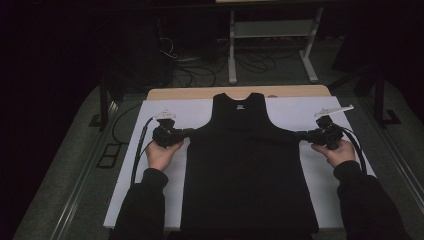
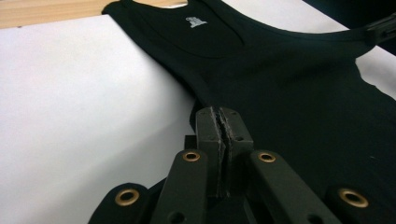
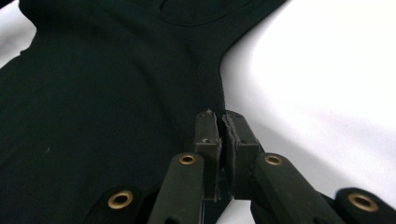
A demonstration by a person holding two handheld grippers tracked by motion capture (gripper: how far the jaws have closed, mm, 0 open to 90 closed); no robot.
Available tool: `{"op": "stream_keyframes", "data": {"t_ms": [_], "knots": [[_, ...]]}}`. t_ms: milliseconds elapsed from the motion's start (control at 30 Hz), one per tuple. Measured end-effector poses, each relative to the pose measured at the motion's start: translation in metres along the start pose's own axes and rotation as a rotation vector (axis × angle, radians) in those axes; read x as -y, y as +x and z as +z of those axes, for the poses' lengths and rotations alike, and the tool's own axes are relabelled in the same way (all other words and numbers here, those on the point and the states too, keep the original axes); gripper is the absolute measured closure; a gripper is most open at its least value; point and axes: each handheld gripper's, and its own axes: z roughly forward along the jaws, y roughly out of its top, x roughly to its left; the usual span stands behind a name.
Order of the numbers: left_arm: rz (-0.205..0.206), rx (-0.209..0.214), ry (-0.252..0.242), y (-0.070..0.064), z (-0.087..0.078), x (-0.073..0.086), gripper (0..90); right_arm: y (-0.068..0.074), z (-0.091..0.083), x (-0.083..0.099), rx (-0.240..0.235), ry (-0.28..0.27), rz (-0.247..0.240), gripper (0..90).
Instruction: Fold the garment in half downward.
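Black tank top (image 1: 247,165) flat on white surface (image 1: 145,165), neck end far. Left claw (image 1: 186,133) pinched on left armhole edge; right claw (image 1: 301,135) pinched on right one. Judgement: spreading step. Pull evenly outward, low, grip firm; uneven tension risks skew or slip.

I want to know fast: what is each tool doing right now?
Left tool: shut on the top, at its side edge under the armhole.
Right tool: shut on the top, at the opposite edge.

tank top (image 1: 248,165) hem cut off at bottom edge, white neck label (image 2: 196,21) print too small to read
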Motion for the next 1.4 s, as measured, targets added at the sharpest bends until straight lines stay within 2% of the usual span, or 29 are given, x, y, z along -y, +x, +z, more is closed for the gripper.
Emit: {"op": "stream_keyframes", "data": {"t_ms": [600,867,1067,1400], "knots": [[-0.025,0.018,-0.03,-0.01,-0.015,0.007,86.7,0.006,-0.013,0.007,0.01,-0.027,-0.001,83.6],[-0.046,0.009,-0.039,-0.01,-0.023,0.014,86.6,0.01,-0.022,0.01,0.001,-0.056,0.009,83.5],[-0.031,0.007,-0.042,-0.014,-0.029,0.014,86.6,0.012,-0.027,0.014,-0.004,-0.066,0.013,83.4],[-0.045,0.01,-0.051,-0.02,-0.04,0.022,86.5,0.017,-0.032,0.02,-0.008,-0.066,0.019,83.2]]}}
